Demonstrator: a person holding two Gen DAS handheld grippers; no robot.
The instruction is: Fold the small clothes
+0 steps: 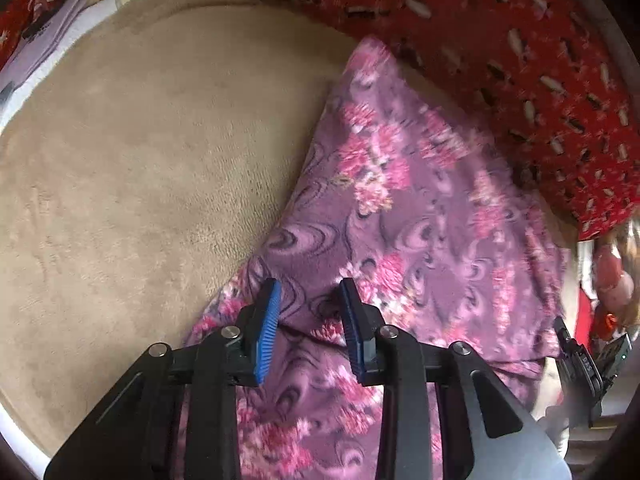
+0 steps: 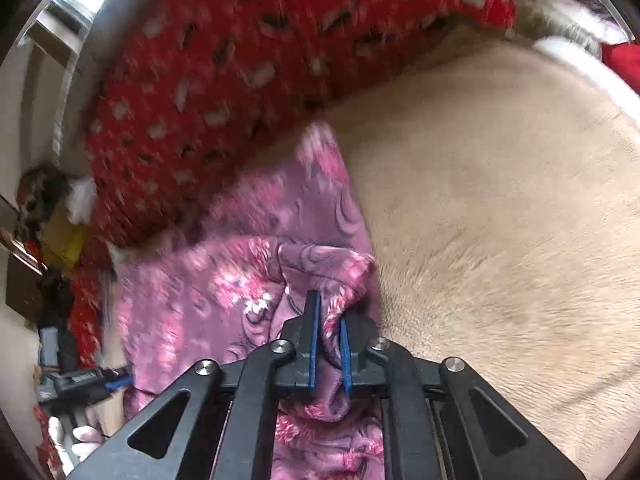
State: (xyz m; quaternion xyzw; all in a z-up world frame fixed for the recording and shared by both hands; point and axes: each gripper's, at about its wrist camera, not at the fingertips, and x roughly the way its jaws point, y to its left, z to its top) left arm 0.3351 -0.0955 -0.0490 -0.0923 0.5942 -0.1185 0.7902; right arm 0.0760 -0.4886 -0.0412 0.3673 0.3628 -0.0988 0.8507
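Observation:
A purple fleece garment with pink flowers (image 1: pixel 400 208) lies on a tan plush blanket (image 1: pixel 140 160), its far corner pointing toward a red patterned cloth. My left gripper (image 1: pixel 309 300) is open, its blue pads (image 1: pixel 266 332) spread over the garment's near edge. In the right wrist view the same garment (image 2: pixel 224 280) is bunched near the tan blanket (image 2: pixel 500 220). My right gripper (image 2: pixel 329 312) is shut on a raised fold of the garment. The other gripper shows at the edge of each view: the right one in the left wrist view (image 1: pixel 580 368), the left one in the right wrist view (image 2: pixel 84 384).
A red patterned cloth (image 1: pixel 500 40) runs along the far side of the blanket and also shows in the right wrist view (image 2: pixel 240 60). A white edge and lilac papers (image 1: pixel 52 28) lie at the far left. Clutter (image 2: pixel 48 220) sits at the left of the right wrist view.

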